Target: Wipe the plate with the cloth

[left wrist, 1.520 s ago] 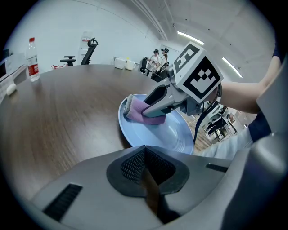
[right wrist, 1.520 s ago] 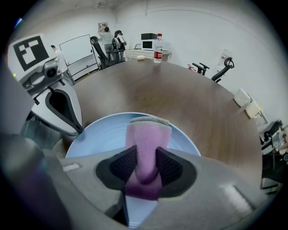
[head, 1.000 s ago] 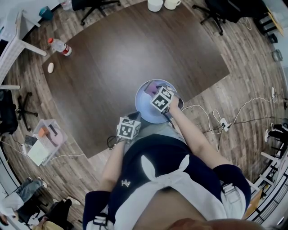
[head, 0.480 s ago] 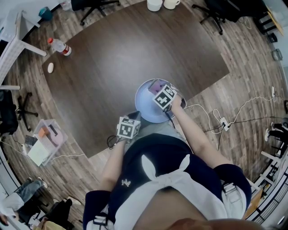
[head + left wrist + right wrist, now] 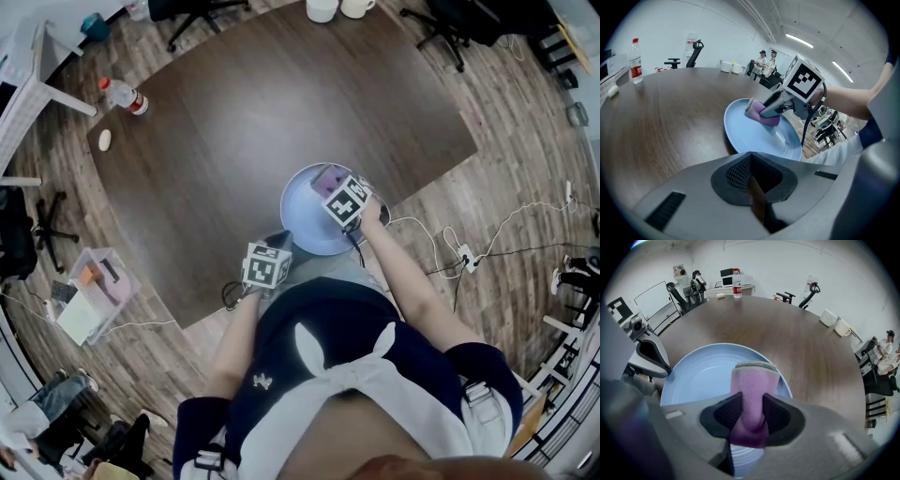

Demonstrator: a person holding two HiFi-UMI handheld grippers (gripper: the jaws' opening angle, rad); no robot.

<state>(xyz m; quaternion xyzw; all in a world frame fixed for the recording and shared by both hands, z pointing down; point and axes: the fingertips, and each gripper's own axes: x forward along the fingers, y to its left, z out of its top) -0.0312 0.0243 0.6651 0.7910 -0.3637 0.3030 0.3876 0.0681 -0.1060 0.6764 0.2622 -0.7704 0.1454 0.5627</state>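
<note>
A light blue plate (image 5: pixel 305 225) lies near the front edge of the dark wooden table (image 5: pixel 234 122). My right gripper (image 5: pixel 336 190) is over the plate's far right part, shut on a folded purple cloth (image 5: pixel 327 177) that rests on the plate. In the right gripper view the cloth (image 5: pixel 751 385) sticks out forward between the jaws over the plate (image 5: pixel 701 376). My left gripper (image 5: pixel 275 246) is at the table's edge just in front of the plate, jaws shut with nothing in them. From the left gripper view, the plate (image 5: pixel 754 136), cloth (image 5: pixel 766 117) and right gripper (image 5: pixel 761 112) lie ahead.
A water bottle (image 5: pixel 123 97) and a small white object (image 5: pixel 105 141) sit at the table's far left. Two white cups (image 5: pixel 323 9) stand at the far edge. Office chairs, floor cables (image 5: pixel 450 248) and a plastic box (image 5: pixel 94 292) surround the table.
My right gripper has slid the cloth a little to the right and toward the plate's far side. The left gripper and the plate have stayed put.
</note>
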